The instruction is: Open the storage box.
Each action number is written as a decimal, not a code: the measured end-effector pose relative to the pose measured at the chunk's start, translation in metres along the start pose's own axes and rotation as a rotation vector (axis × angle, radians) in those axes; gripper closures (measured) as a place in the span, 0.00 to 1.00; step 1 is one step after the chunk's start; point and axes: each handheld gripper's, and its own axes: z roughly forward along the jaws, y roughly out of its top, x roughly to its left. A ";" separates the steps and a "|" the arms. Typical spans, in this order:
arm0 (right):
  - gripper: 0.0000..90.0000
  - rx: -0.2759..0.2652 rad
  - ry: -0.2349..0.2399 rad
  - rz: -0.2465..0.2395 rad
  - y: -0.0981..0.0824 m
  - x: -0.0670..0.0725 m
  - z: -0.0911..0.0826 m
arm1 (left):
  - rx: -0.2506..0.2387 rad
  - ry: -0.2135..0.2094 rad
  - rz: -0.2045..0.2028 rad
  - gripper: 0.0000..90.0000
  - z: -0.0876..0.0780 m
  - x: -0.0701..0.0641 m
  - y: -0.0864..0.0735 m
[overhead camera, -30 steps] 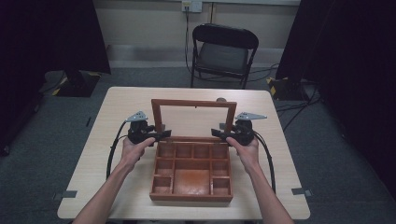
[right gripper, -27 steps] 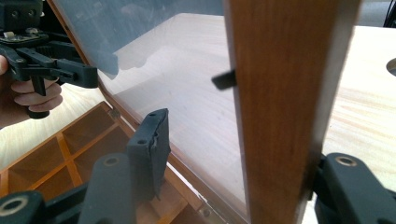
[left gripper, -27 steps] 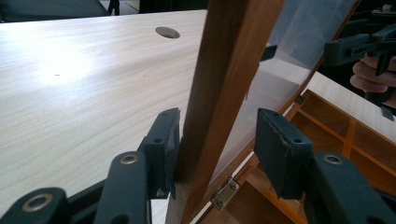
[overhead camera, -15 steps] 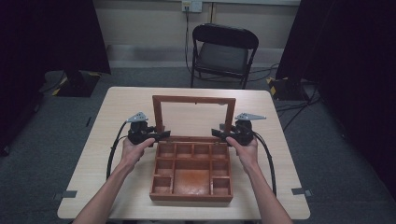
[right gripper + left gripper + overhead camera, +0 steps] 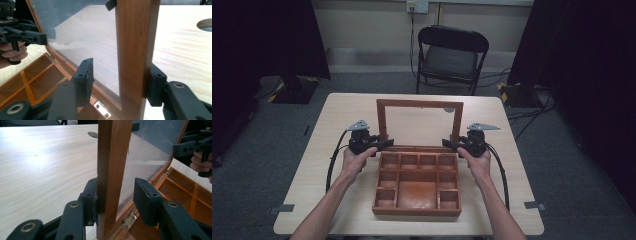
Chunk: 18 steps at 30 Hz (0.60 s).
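The left gripper [image 5: 113, 197] straddles the left post of the glass lid [image 5: 420, 122], one pad touching the wood, the other apart; its jaws have just been closing. The right gripper [image 5: 120, 80] straddles the right post likewise, also just closing. With neither clamped, the upright lid could drop onto the wooden box [image 5: 417, 187] on the counter [image 5: 312, 165]. Since the earlier frames the lid stands slightly steeper.

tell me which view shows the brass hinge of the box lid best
The left gripper view: the hinge sits close and sharp, screws visible, where the lid meets the box. The right gripper view shows another hinge at its bottom edge, partly cut off. In the high view the hinges are too small to make out.
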 end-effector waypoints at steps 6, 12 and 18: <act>0.59 0.005 -0.025 0.000 -0.003 -0.003 0.001 | 0.005 0.018 -0.015 0.64 0.002 0.002 -0.002; 0.59 0.014 -0.030 0.015 -0.005 -0.005 0.003 | 0.007 0.007 -0.042 0.63 0.004 0.004 -0.004; 0.58 0.012 -0.039 0.015 -0.005 -0.005 0.004 | 0.015 0.019 -0.048 0.62 0.005 0.005 -0.004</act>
